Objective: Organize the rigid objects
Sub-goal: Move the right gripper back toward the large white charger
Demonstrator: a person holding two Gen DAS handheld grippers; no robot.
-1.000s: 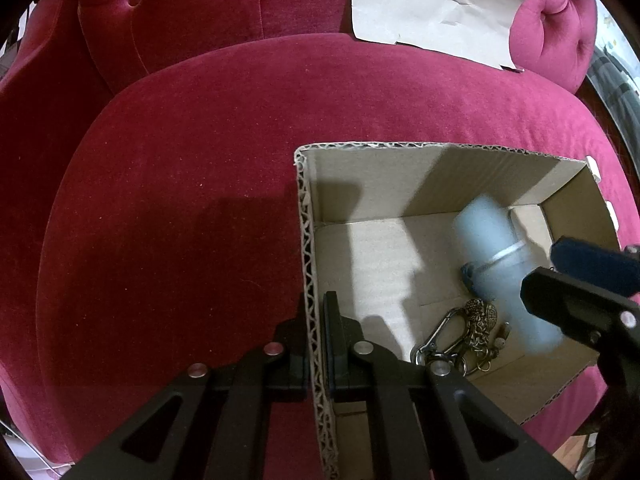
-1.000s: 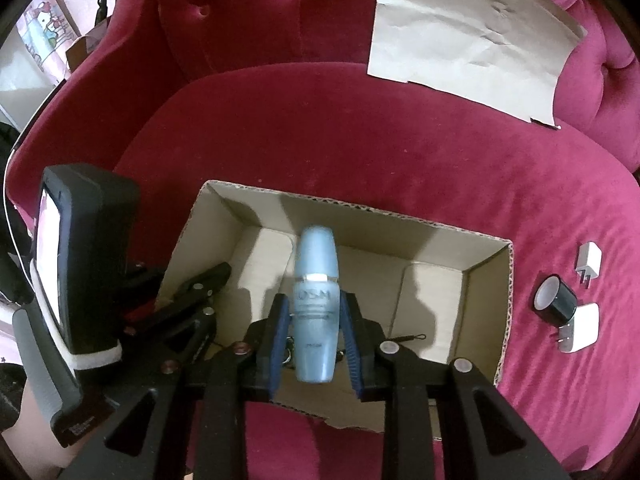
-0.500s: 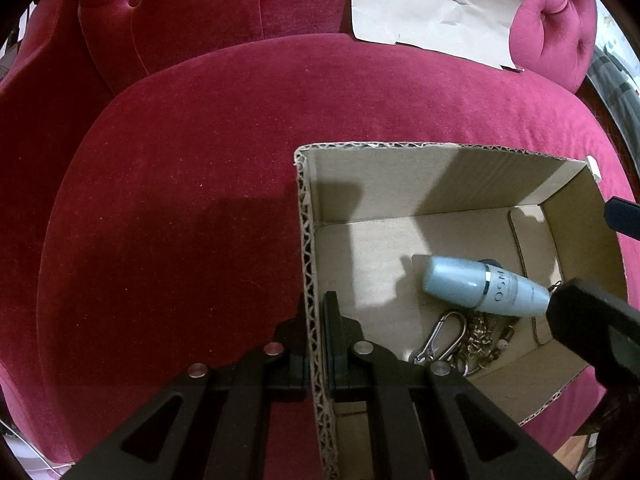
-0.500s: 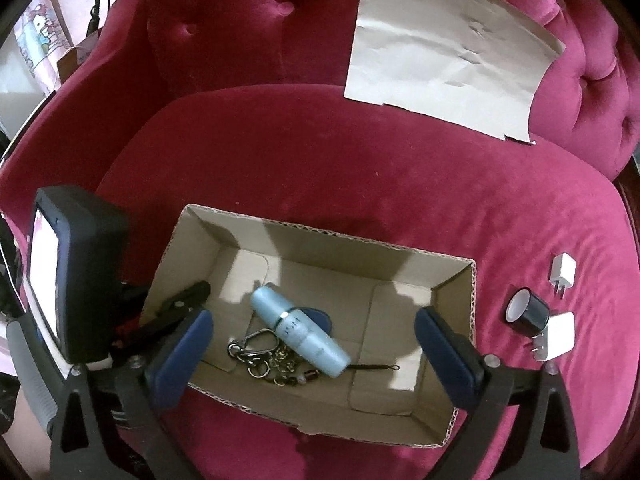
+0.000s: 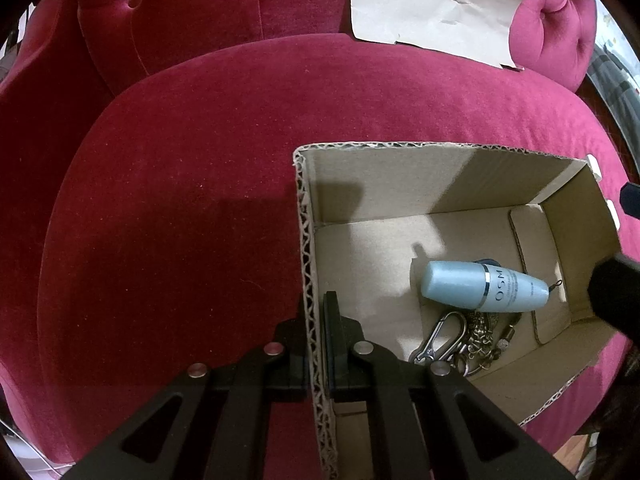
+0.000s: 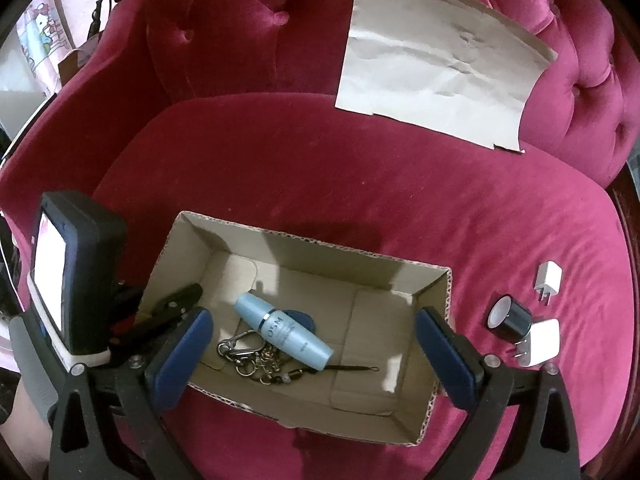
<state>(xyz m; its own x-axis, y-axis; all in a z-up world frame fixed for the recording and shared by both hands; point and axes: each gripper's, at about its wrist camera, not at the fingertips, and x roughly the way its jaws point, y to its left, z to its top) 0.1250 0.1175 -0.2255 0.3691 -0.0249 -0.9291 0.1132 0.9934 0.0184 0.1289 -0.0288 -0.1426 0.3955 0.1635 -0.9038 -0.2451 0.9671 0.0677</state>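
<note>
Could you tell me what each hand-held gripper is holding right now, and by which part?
The left hand-held gripper clamps the open brown cardboard box by its side wall. The right hand-held gripper holds nothing.

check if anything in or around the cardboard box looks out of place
Mostly tidy. The pale blue plastic bottle lies tipped on its side across the metal keychain bundle inside the open cardboard box.

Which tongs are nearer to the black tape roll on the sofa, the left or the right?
Right. The right tongs hang open above the cardboard box, the black tape roll just beside one finger. The left tongs pinch the box's opposite wall.
</note>
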